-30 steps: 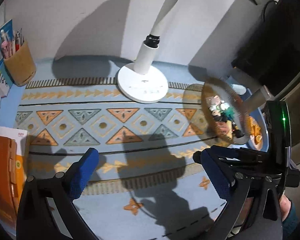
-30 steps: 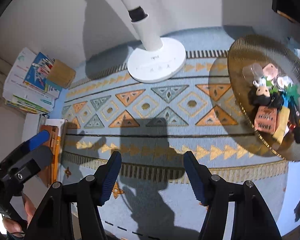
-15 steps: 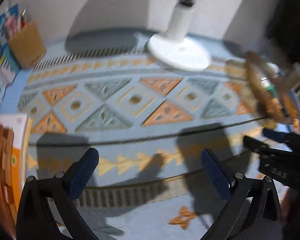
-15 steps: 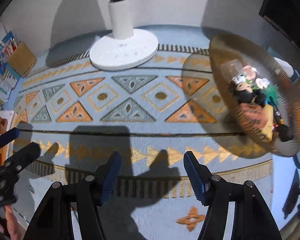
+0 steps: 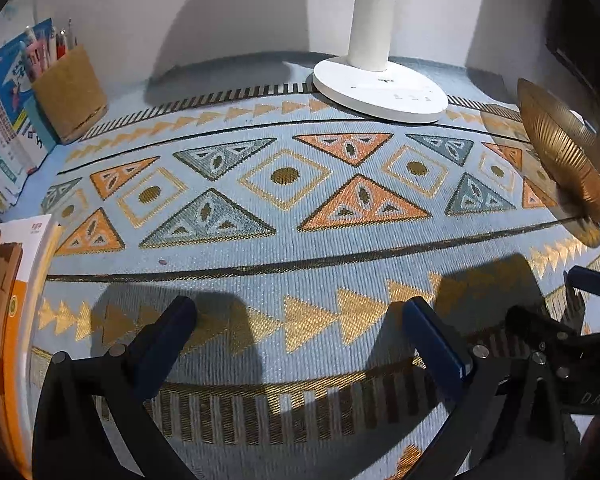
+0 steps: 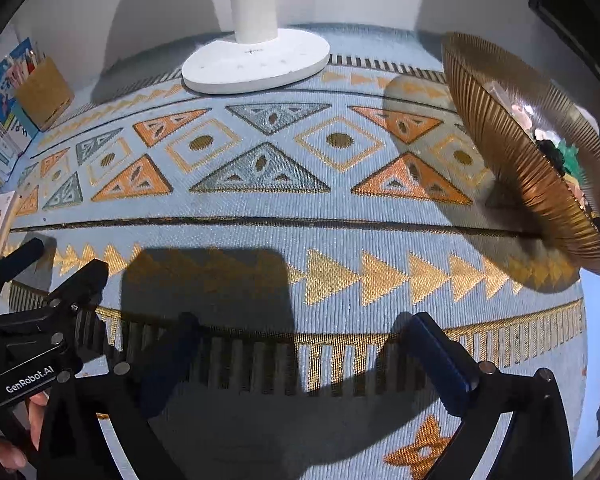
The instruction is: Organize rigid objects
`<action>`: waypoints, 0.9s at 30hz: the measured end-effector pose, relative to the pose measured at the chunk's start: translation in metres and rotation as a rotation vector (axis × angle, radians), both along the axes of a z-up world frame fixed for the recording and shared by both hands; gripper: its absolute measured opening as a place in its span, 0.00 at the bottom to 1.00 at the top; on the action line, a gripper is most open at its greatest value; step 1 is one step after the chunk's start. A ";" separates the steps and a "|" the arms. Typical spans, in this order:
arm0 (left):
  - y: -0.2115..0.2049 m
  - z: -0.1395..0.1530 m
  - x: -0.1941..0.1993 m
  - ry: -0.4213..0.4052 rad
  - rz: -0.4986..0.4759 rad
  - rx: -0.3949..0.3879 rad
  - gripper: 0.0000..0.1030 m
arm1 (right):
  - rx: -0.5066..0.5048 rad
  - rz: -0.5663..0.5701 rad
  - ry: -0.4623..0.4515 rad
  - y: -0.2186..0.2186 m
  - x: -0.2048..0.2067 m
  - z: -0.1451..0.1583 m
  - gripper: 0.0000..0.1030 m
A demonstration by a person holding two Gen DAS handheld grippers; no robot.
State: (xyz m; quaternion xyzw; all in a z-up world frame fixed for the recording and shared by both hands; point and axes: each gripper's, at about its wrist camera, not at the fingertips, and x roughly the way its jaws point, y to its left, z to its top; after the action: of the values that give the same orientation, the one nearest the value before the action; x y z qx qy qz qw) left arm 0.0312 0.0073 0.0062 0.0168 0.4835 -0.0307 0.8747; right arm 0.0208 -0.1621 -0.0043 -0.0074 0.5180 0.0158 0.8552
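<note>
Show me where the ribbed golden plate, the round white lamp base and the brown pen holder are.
ribbed golden plate (image 6: 512, 152), right wrist view, ribbed underside.
round white lamp base (image 5: 380, 90), left wrist view, flat top.
brown pen holder (image 5: 70, 92), left wrist view, front wall.

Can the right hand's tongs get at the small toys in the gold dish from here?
Probably yes: the right tongs stand open and empty, and only bare mat lies between them and the gold dish.

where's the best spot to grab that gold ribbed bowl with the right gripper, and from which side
Probably the near rim of the gold ribbed bowl, approached from its left over the mat. The wall flares out to a thin raised edge that one finger could slip over and the other under. The toys sit deeper inside, away from that edge. The right gripper is open and empty.
</note>
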 end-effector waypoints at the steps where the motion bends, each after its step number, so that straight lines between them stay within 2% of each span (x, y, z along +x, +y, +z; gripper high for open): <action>1: 0.000 0.000 0.000 0.000 0.010 0.000 1.00 | -0.001 -0.014 -0.028 0.000 -0.005 0.000 1.00; 7: -0.004 0.000 0.005 -0.012 0.039 0.000 1.00 | 0.001 -0.002 -0.148 -0.005 -0.025 0.001 1.00; 14: -0.006 0.002 0.012 0.080 0.009 0.006 1.00 | 0.001 -0.002 -0.147 -0.005 -0.023 0.002 1.00; 20: -0.005 0.000 -0.002 -0.035 0.002 0.000 1.00 | -0.003 -0.015 -0.164 -0.002 -0.024 0.000 1.00; 27: -0.004 0.001 -0.001 -0.046 -0.031 -0.002 1.00 | 0.007 -0.021 -0.179 -0.003 -0.025 -0.001 1.00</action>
State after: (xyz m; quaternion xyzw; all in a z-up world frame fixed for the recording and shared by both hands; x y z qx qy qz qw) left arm 0.0304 0.0032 0.0069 0.0242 0.4627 -0.0443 0.8851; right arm -0.0045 -0.1656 -0.0051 -0.0003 0.4395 0.0079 0.8982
